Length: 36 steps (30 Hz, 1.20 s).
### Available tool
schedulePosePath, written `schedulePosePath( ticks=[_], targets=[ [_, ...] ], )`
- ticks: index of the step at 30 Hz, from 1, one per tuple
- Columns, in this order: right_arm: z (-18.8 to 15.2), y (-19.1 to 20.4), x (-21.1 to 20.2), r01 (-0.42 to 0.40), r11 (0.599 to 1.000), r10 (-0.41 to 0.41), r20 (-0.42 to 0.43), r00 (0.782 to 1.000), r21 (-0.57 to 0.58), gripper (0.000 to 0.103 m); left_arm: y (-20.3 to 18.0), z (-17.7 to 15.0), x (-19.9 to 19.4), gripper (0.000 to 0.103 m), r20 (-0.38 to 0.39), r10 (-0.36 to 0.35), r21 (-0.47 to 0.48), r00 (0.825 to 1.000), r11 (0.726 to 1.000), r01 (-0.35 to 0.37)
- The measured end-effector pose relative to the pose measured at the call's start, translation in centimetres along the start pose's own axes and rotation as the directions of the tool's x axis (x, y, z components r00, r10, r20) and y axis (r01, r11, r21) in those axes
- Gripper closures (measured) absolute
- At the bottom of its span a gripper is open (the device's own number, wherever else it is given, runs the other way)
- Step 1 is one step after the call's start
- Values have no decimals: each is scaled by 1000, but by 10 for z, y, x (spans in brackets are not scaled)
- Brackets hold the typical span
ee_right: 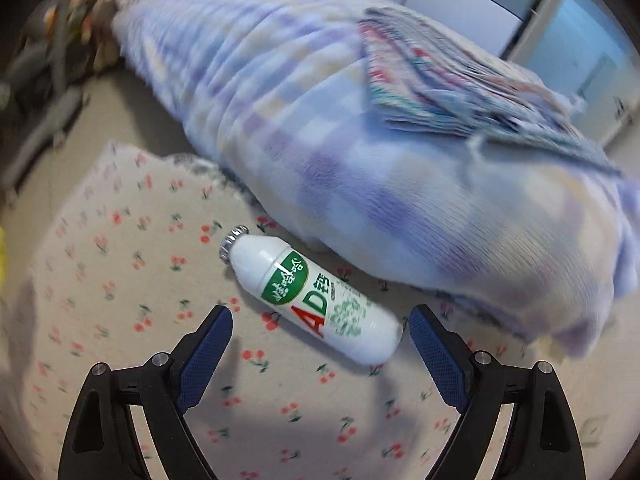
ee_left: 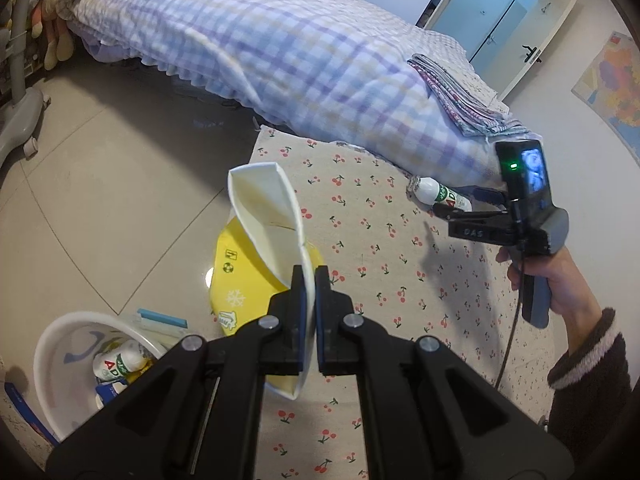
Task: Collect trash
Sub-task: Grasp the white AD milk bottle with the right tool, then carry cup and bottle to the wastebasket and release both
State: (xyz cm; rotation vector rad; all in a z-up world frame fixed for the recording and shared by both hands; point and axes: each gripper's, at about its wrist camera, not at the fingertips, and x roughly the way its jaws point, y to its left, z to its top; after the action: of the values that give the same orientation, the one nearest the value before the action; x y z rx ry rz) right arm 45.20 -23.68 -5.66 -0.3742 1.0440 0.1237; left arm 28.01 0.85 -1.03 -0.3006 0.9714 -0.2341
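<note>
My left gripper (ee_left: pixel 310 292) is shut on a flattened paper cup (ee_left: pixel 272 208), white inside and yellow outside, held up over the floor and the mat's edge. A white bin (ee_left: pixel 52 356) stands at lower left with a white AD milk bottle (ee_left: pixel 120 364) and other trash inside. A second white AD milk bottle (ee_right: pixel 320 300) with a silver cap lies on the cherry-print mat (ee_right: pixel 120 280) beside the bed. My right gripper (ee_right: pixel 320 312) hangs open just above it, fingers either side of its lower end, pads not touching. In the left wrist view the right gripper (ee_left: pixel 460 204) is at this bottle (ee_left: pixel 440 194).
A bed with a checked purple blanket (ee_left: pixel 280 52) borders the mat, with folded cloths (ee_left: pixel 460 96) on its near corner. A blue and white box (ee_left: pixel 160 318) lies by the bin. A grey wheeled stand base (ee_left: pixel 20 120) is at far left. A person's hand (ee_left: pixel 560 280) holds the right gripper.
</note>
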Motion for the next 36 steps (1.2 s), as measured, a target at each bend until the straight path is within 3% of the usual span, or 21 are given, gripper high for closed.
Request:
schedulePosePath(
  ticks=[3, 5, 7, 10, 18, 24, 28, 31, 36],
  targets=[
    [1, 8, 20, 45, 996, -48, -38, 998, -81, 14, 0, 1, 0, 98, 1, 3, -1, 1000, 1000, -3],
    [-1, 11, 28, 59, 995, -63, -40, 997, -86, 28, -1, 0, 0, 98, -2, 9, 4, 1000, 1000, -9],
    [-5, 12, 27, 31, 998, -32, -27, 999, -50, 50, -2, -2, 1, 98, -8, 14, 10, 1000, 1000, -14],
    [-17, 20, 20, 51, 998, -51, -20, 998, -33, 56, -3, -7, -2, 98, -17, 16, 6, 1000, 1000, -16],
    [-80, 27, -34, -21, 992, 28, -55, 998, 126, 62, -16, -29, -21, 98, -38, 12, 33, 999, 999, -11],
    [-134, 18, -89, -111, 954, 142, -93, 985, 280, 64, -32, -51, -45, 98, -46, 19, 68, 999, 998, -15],
    [-172, 17, -113, -139, 901, 221, -159, 962, 411, 64, -39, -65, -66, 98, -35, 29, 96, 999, 995, -26],
    [-193, 18, -128, -197, 857, 297, -142, 944, 477, 64, -38, -76, -79, 98, -26, 29, 107, 999, 994, -27],
    [-220, 26, -152, -256, 804, 358, -94, 929, 537, 64, -21, -95, -87, 98, -5, 35, 114, 999, 993, -34]
  ],
)
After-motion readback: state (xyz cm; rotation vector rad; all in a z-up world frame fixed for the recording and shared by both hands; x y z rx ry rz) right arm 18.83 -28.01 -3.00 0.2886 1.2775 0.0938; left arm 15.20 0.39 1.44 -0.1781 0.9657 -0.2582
